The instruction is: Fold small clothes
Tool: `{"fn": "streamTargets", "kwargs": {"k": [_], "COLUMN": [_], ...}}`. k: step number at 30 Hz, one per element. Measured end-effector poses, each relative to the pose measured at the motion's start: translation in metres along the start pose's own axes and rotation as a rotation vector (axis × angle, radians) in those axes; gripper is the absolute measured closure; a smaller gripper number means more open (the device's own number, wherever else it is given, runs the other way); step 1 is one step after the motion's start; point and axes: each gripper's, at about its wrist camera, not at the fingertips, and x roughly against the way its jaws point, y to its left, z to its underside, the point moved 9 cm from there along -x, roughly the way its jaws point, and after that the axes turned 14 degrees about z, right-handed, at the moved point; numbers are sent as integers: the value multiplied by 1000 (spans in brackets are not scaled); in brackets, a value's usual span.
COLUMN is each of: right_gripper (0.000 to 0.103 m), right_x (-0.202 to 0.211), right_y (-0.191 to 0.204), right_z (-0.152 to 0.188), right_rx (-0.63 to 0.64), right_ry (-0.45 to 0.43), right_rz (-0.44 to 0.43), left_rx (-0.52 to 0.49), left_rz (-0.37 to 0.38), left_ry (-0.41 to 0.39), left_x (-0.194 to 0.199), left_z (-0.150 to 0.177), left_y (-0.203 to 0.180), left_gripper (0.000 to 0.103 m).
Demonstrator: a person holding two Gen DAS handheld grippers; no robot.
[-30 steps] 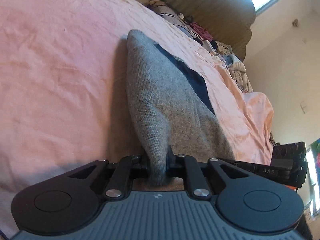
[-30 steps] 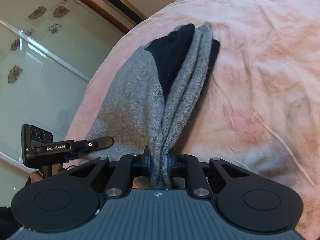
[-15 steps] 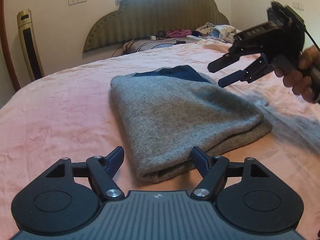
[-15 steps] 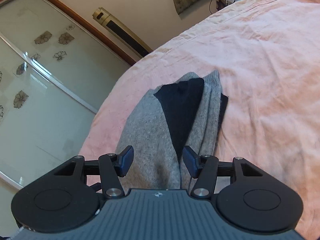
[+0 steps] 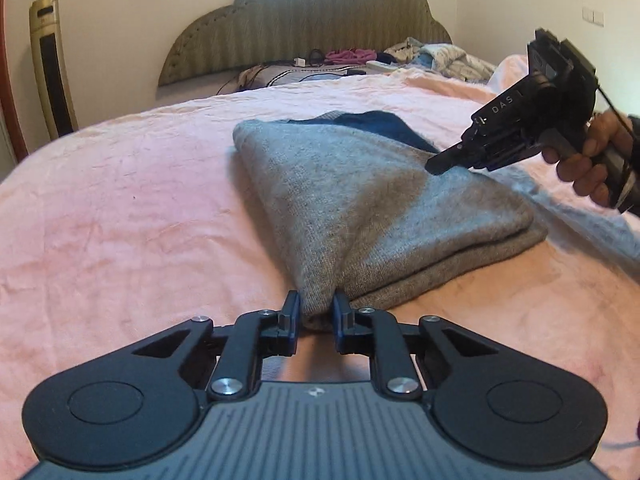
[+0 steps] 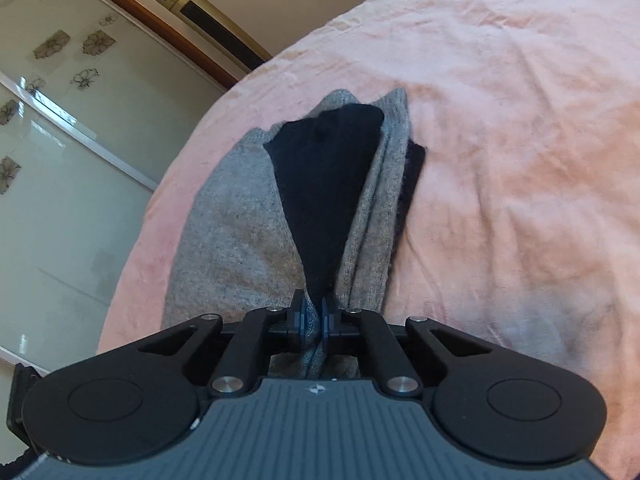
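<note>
A folded grey knit garment (image 5: 372, 200) with a dark navy part (image 5: 384, 126) lies on the pink bedsheet (image 5: 120, 208). My left gripper (image 5: 314, 314) is shut on the garment's near corner. In the right wrist view the garment (image 6: 240, 240) and its navy part (image 6: 328, 176) run up from my right gripper (image 6: 314, 314), which is shut on the garment's edge. The right gripper also shows in the left wrist view (image 5: 436, 166), held by a hand at the garment's right side.
An upholstered headboard (image 5: 312, 24) stands at the far end, with a pile of clothes and cables (image 5: 400, 56) before it. A tall gold tower fan (image 5: 52, 80) stands at the left wall. Frosted sliding doors (image 6: 60, 160) lie beyond the bed's edge.
Both grippers let go of the garment, stood open half a second ago, and have now closed again on it: the left on the near corner, the right on the edge.
</note>
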Motion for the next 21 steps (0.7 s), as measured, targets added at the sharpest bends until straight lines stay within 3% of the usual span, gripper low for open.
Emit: {"fn": "streamTargets", "kwargs": {"k": [2,3,4,5,6,8,11,12,13,14,15,17,19,21], "right_gripper": [61,51,36,33,34,35,38,49,83,91,95,96,91,63], "right_x": [9,17,24,28,26,12,-31,-44,-54,-58,-60,-57,-49,-26], "right_y": [4,6,7,9,10,10,6,7,8,7,2,-10,-6,1], "right_z": [-9,-17,-26,-38,-49,-69,-85,-84,-84,-85,-88,-91,-84,-72], "right_rx": [-28,-36,-39,-44,-54,-81,-124,-108,-53,13,12,-30,0,-19], "right_ry": [-1,-37,-76,-110,-122,-121,-54,-38,-34,-49,-47,-51,-64,-63], "right_rz": [-38,-53,-56,-54,-43,-2,68,86,136,172,176,171,181,142], "left_rx": [83,118,150,166,174,158,126,119,116,112,72,64,165,315], "left_rz": [94,126,146,143,125,100,103,120,122,110,95,95,148,201], "left_ry": [-5,-24,-65,-106,-153,-212,-178,-132,-73,3,4,-6,-20,-53], "left_x": [11,17,24,29,33,30,-1,-16,-31,-46,-50,-46,-35,-22], "left_z": [-5,-9,-15,-22,-29,-45,-55,-52,-45,-32,-26,-21,-23,-24], "left_y": [1,3,6,8,11,10,1,-2,-4,-4,-6,-9,-2,13], "left_gripper": [81,72,53,41,22,18,18,18,18,18,16,16,16,16]}}
